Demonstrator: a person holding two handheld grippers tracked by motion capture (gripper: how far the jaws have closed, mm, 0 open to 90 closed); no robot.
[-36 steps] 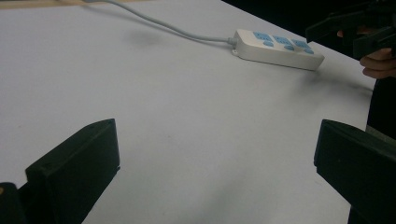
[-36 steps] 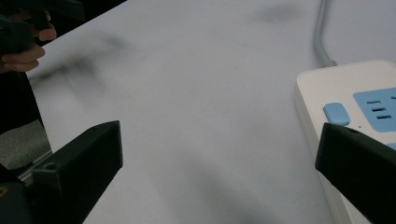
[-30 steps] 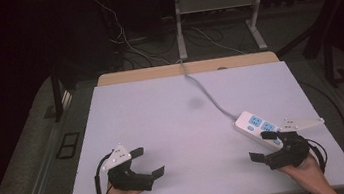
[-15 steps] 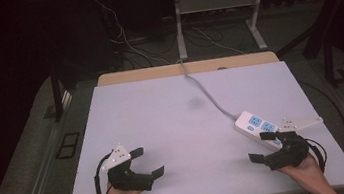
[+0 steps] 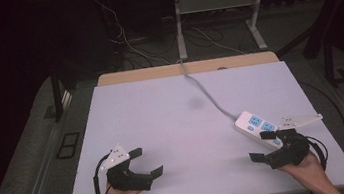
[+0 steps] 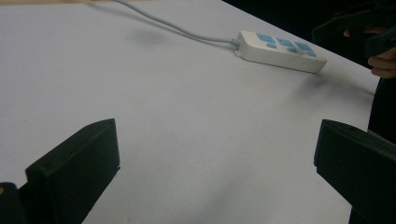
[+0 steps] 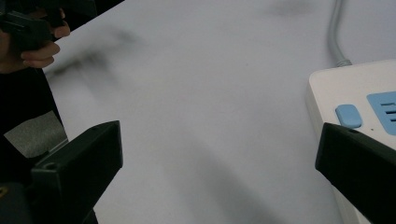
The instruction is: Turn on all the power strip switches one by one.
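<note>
Setting: a lab or test room, dimly lit. A plain white rectangular table top (image 5: 164, 128) on a pale wooden board (image 5: 156, 72) is set on dark grey carpet (image 5: 32, 161). Loose black and white cables (image 5: 128, 47) are strewn on the floor behind. A grey metal desk frame (image 5: 213, 6) is seen beyond. A white power strip with blue sockets (image 5: 257, 127) lies on the table.

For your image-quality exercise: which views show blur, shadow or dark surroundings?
High view: table evenly lit, surroundings very dark. Left gripper view: power strip fairly sharp, near fingers soft. Right gripper view: power strip close and soft; smeared shadows on the table near the other hand.
</note>
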